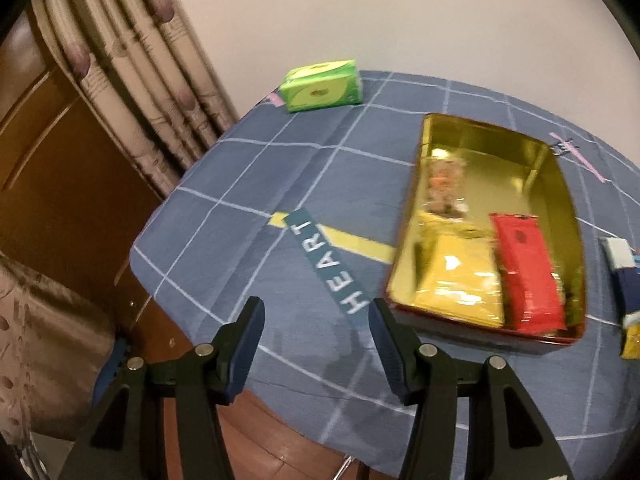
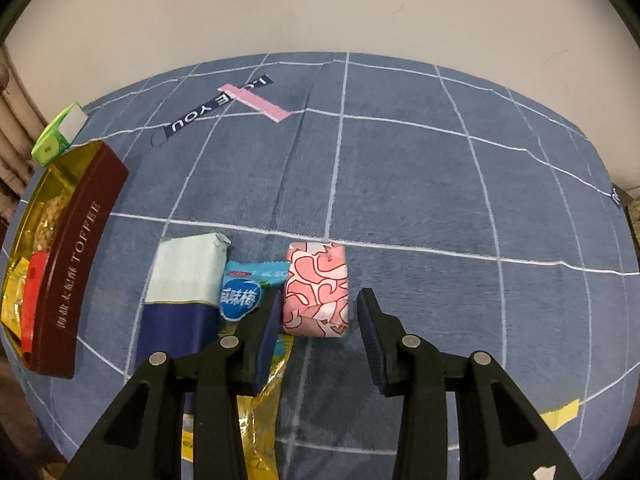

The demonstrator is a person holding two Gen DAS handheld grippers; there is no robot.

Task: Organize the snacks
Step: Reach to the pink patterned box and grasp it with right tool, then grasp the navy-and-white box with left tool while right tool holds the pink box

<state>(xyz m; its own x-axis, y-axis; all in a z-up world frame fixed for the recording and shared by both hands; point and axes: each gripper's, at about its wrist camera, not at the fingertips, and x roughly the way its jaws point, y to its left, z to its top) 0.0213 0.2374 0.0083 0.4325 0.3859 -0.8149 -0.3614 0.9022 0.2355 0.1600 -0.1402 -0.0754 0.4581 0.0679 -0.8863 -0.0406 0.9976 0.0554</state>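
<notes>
Snacks: pink-patterned packet (image 2: 316, 290) mid-table, between the right gripper (image 2: 318, 312)'s narrow, unclosed jaws.
Next: close, carry to toffee tin (image 2: 72, 264).
Left gripper (image 1: 316, 320): jaws apart, empty.

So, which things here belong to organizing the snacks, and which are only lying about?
Belong to the job:
- toffee tin, already holding a gold packet and a red packet
- pink patterned packet, in front of the right hand-held gripper
- blue plum snack
- white and navy packet
- yellow packet

Just lying about:
- green tissue pack
- curtain
</notes>
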